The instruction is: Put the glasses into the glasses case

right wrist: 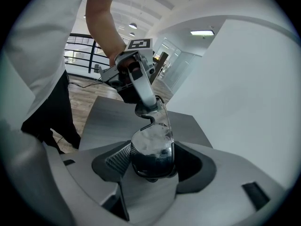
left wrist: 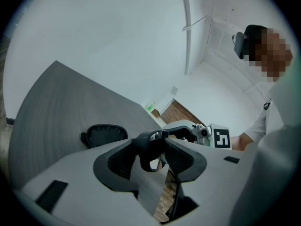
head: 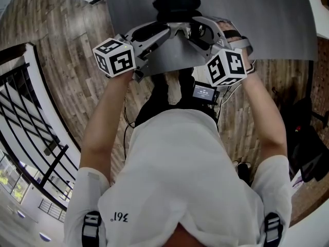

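Observation:
The glasses point(head: 187, 31), clear-lensed with a dark frame, hang in the air between my two grippers above the near edge of the grey table point(head: 267, 24). My left gripper point(head: 165, 31) is shut on one end; in the left gripper view the dark frame point(left wrist: 157, 136) sits between the black pads point(left wrist: 181, 157). My right gripper point(head: 205, 32) is shut on the other end, and its view shows a lens point(right wrist: 157, 126) clamped between the jaws. The black glasses case point(head: 176, 5) lies open on the table just beyond the glasses, visible too as case point(left wrist: 104, 134).
The table is bare apart from the case and backs onto a white wall point(left wrist: 117, 36). Wooden floor point(head: 67, 40) surrounds it, with a black railing point(head: 31, 117) at the left. A small device point(head: 204, 92) with cables hangs at the person's waist.

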`<move>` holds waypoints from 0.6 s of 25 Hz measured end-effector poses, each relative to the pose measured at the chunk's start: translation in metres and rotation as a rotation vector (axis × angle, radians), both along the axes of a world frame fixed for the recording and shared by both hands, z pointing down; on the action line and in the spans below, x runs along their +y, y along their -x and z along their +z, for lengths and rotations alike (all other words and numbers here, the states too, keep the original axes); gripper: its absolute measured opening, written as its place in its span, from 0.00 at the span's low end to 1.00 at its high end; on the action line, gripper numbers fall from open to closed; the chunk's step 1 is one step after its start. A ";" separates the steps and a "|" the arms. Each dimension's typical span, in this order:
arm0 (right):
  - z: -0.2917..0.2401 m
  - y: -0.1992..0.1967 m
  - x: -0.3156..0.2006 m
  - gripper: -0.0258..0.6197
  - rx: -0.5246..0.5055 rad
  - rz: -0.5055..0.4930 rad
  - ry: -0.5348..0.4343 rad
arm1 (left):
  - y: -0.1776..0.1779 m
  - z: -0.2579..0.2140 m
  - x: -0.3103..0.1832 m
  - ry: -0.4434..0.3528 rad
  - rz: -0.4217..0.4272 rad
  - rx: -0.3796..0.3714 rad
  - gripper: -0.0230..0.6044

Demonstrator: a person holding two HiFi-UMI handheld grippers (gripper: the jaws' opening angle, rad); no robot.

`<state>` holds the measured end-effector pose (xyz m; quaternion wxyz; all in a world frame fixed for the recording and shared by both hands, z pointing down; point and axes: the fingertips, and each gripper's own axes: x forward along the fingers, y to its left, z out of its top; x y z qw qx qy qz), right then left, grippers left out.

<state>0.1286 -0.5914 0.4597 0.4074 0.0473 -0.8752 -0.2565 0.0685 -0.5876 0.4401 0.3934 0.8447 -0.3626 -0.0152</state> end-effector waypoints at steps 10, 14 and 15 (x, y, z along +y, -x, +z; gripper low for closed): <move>0.023 0.001 -0.010 0.48 0.029 0.001 -0.018 | 0.002 0.023 -0.008 0.027 -0.021 -0.016 0.35; 0.030 0.004 -0.021 0.48 0.042 0.002 -0.021 | 0.005 0.031 -0.018 0.041 -0.027 -0.020 0.35; 0.032 0.006 -0.023 0.48 0.046 0.000 -0.022 | 0.007 0.032 -0.021 0.046 -0.029 -0.019 0.35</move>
